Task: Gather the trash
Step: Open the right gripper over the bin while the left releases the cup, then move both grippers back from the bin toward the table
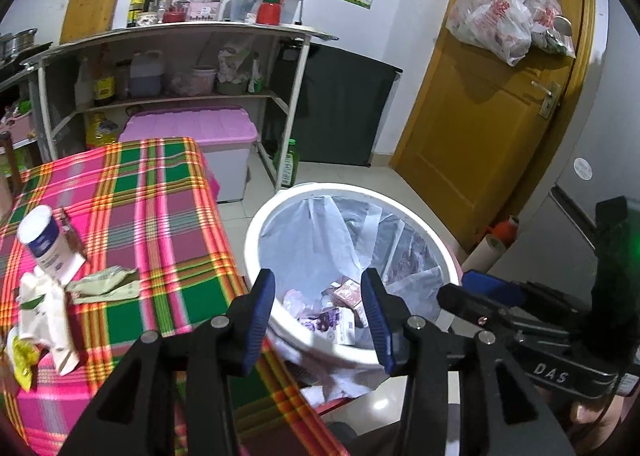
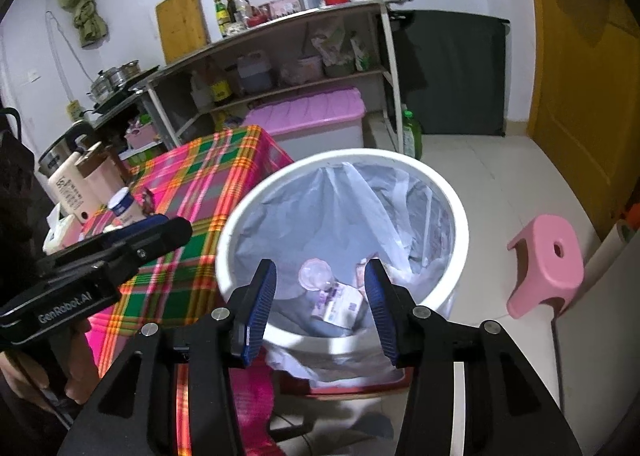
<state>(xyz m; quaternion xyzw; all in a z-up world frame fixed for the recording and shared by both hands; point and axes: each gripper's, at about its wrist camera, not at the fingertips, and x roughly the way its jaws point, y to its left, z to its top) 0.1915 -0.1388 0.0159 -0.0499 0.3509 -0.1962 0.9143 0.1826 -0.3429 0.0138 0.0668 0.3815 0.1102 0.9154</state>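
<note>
At the bottom centre of each view, the left gripper [image 1: 318, 320] and right gripper [image 2: 318, 308] stand partly open with nothing between the pads, both poised over the bin [image 2: 448, 192], probably because their loads are dropped. Trash [image 2: 340, 302] lies at the bottom of its liner. The bin rim sits just beside the table [image 1: 160, 216] edge, so a sideways path looks short and clear. More litter [image 1: 48, 296] waits at lower left on the cloth, beside a tub [image 1: 50, 242]. Beyond, open floor [image 2: 480, 176] runs to the shelves [image 1: 168, 96].
</note>
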